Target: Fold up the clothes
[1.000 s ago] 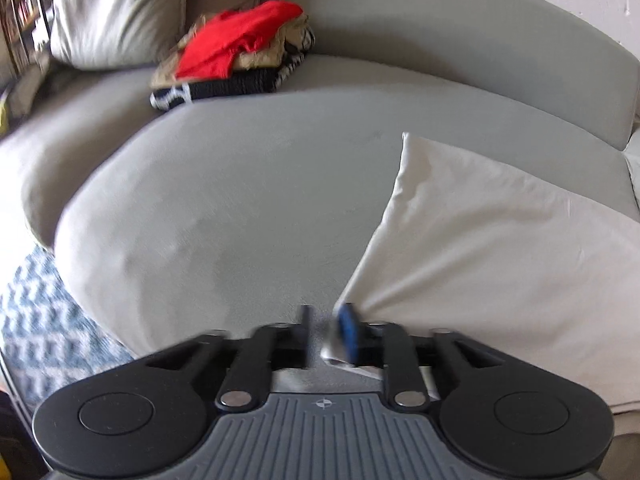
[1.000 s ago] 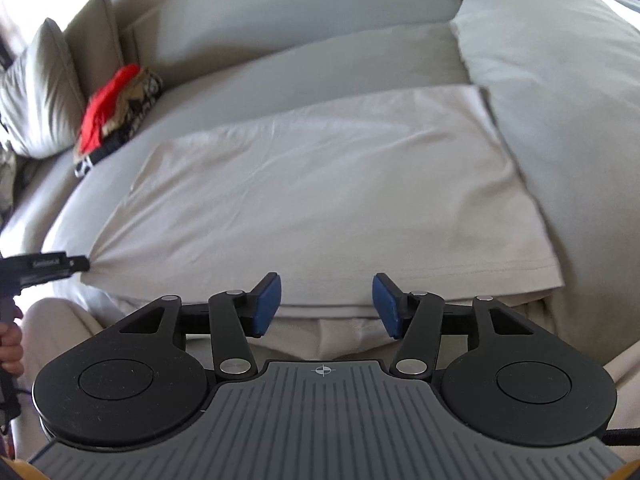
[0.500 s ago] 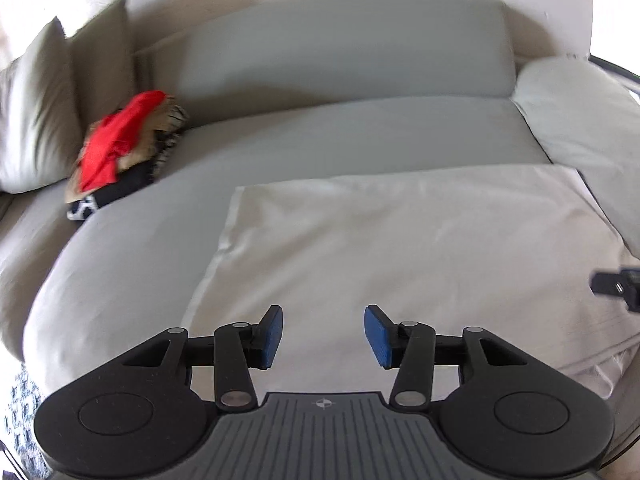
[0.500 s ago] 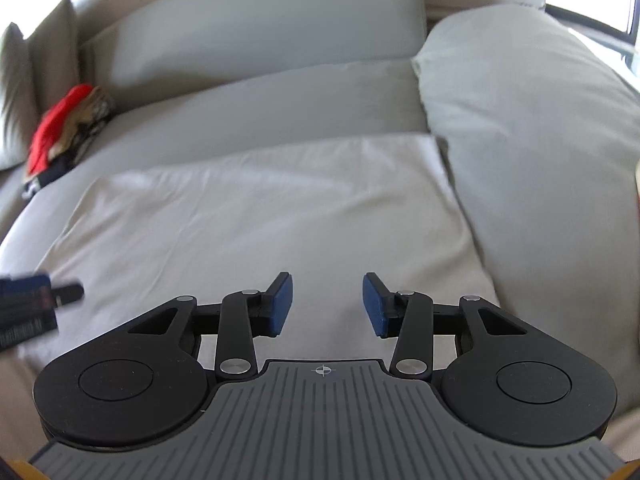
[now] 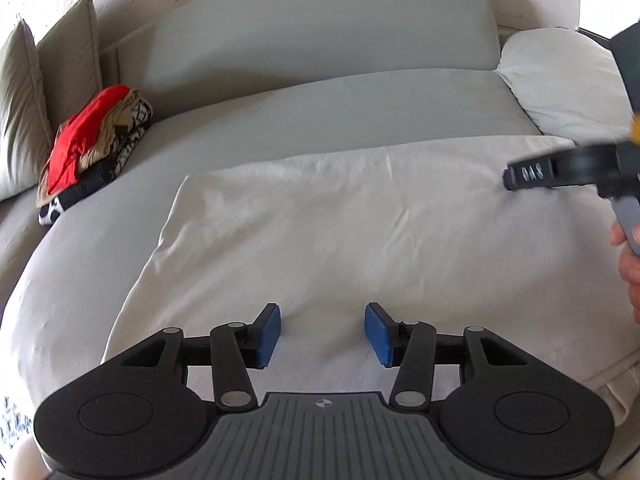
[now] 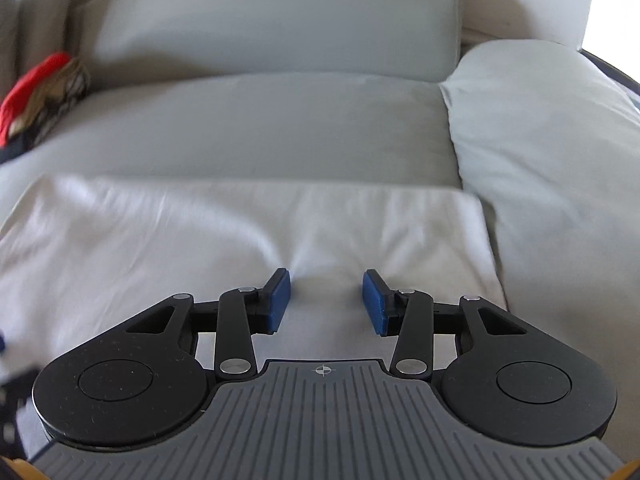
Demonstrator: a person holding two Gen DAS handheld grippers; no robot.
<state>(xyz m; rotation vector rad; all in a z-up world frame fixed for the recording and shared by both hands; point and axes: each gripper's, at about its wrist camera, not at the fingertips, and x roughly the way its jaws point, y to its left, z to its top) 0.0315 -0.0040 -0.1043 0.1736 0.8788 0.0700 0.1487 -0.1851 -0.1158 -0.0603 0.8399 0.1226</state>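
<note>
Both tools hover with jaws apart, empty: left tool (image 5: 322, 330) just opened wider, right tool (image 6: 326, 300) just narrowed. White cloth (image 5: 360, 232) lies flat on sofa seat (image 5: 320, 116), edges free, bare cushion beyond.

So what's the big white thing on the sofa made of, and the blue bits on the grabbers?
The white garment looks like soft matte woven cloth, maybe cotton: it creases and dents easily. The blue pads on the left hand-held gripper look like dull rubber or foam, with no shine, though that is hard to tell for sure. The sofa looks like smooth grey fabric.
</note>
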